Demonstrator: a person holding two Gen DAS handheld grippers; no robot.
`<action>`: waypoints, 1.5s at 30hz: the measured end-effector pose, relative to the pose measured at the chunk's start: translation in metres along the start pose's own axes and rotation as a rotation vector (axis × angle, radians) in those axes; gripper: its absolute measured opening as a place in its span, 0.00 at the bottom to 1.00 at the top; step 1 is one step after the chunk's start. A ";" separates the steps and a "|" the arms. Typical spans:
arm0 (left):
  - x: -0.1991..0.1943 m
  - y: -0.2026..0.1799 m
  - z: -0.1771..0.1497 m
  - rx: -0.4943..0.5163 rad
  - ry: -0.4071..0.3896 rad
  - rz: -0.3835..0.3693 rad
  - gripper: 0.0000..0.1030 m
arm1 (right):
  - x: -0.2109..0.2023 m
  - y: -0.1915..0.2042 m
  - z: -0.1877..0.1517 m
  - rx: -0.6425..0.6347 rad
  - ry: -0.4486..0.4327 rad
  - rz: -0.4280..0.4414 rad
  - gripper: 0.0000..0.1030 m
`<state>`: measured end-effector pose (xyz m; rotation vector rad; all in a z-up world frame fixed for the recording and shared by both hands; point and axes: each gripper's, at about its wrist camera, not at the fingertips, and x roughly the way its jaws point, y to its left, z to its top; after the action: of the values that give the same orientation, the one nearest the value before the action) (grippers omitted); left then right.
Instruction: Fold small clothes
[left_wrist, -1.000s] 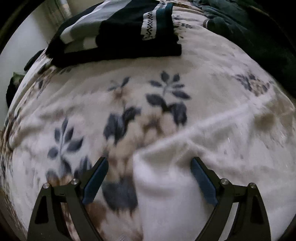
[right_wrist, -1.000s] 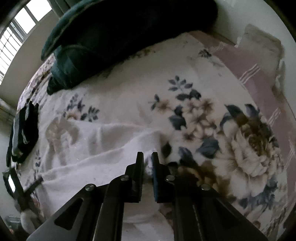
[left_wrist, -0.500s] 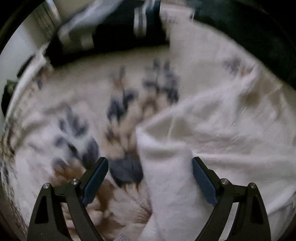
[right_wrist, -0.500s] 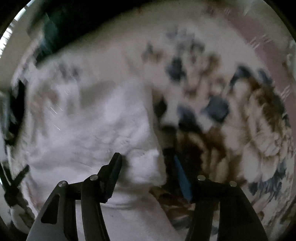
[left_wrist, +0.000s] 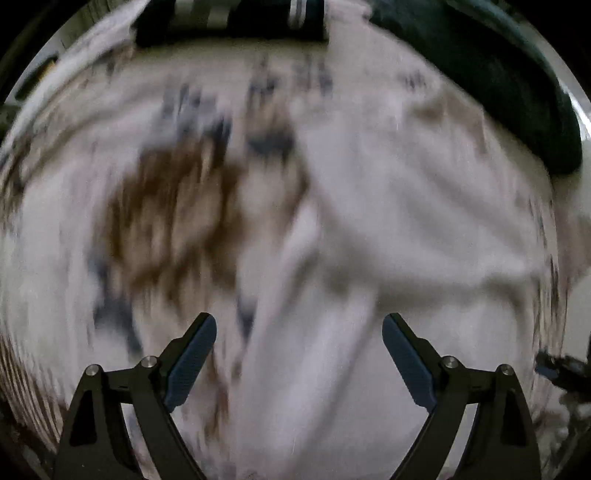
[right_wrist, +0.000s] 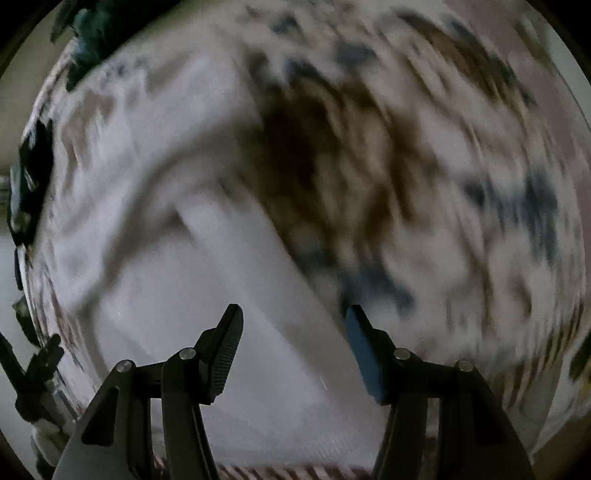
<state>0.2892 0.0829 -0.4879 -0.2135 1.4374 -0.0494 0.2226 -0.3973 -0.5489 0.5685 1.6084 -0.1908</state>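
The right gripper (right_wrist: 291, 332) has let go: a second ago its jaws were pinched shut on the edge of the white garment (right_wrist: 207, 258), and they have just been opening, so now they stand about half apart with cloth under them but nothing clamped. The left gripper (left_wrist: 299, 343) is spread wide, empty, as it was before. Both views have swung and blurred, so I'd judge one fold has been laid down and the hands are moving off to a new edge. The white garment (left_wrist: 388, 229) lies rumpled on the floral blanket (left_wrist: 166, 206) covering the bed. Striped dark clothes (left_wrist: 229, 18) sit at the far edge, a dark green quilt (left_wrist: 498, 92) bunched beside them
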 end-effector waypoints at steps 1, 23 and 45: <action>0.005 0.002 -0.020 0.000 0.043 0.000 0.90 | 0.003 -0.005 -0.010 0.011 0.013 -0.001 0.58; 0.009 0.030 -0.171 -0.153 0.124 -0.012 0.12 | 0.028 -0.090 -0.096 -0.003 0.159 0.141 0.15; -0.014 -0.332 -0.173 0.215 0.067 -0.137 0.98 | -0.142 -0.023 0.138 -0.266 0.073 0.150 0.70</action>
<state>0.1479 -0.2603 -0.4367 -0.1336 1.4705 -0.3242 0.3363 -0.5137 -0.4338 0.4915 1.6216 0.1554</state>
